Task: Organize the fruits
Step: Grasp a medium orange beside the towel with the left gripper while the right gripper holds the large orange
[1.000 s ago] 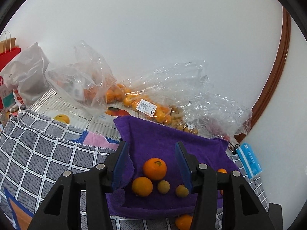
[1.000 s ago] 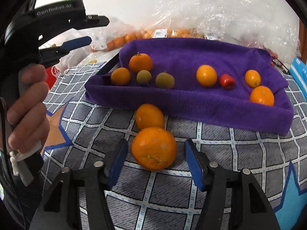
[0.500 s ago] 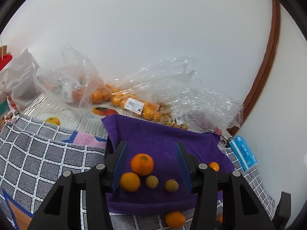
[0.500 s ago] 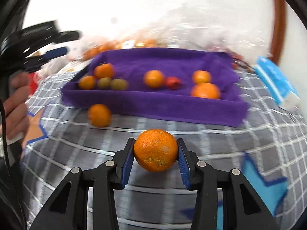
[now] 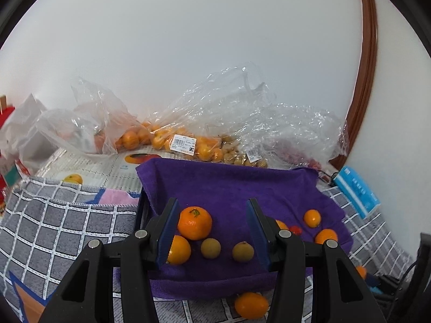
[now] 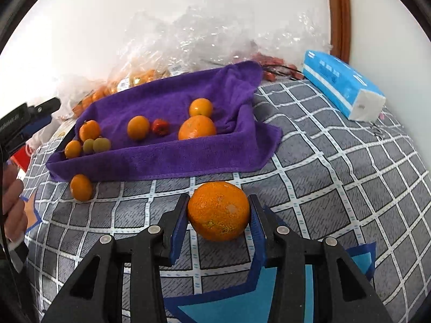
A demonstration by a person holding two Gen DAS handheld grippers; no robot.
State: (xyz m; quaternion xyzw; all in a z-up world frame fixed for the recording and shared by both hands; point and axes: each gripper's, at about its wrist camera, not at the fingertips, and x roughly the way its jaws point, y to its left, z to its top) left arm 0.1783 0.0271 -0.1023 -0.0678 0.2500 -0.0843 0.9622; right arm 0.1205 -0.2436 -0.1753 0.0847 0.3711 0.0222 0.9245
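Note:
My right gripper (image 6: pixel 218 212) is shut on a large orange (image 6: pixel 218 211), holding it over the grey checked cloth (image 6: pixel 336 188) in front of the purple towel tray (image 6: pixel 167 161). The tray holds several oranges, two small yellow-green fruits (image 6: pixel 101 144) and a small red fruit (image 6: pixel 160 127). A smaller orange (image 6: pixel 81 187) lies loose on the cloth at the tray's near left corner. My left gripper (image 5: pixel 211 231) hovers open over the near left part of the purple tray (image 5: pixel 229 188), with nothing between its pads; an orange (image 5: pixel 194 223) and a yellow-green fruit (image 5: pixel 210 248) lie below it.
Clear plastic bags of oranges and small fruit (image 5: pixel 188 140) lie along the white wall behind the tray. A blue tissue pack (image 6: pixel 342 86) lies at the far right. A person's hand (image 6: pixel 13 210) holds the left gripper at the left edge of the right wrist view.
My right gripper has shut on the large orange and carried it to the right, away from the smaller loose orange. The left gripper has drifted sideways over the tray and stayed open.

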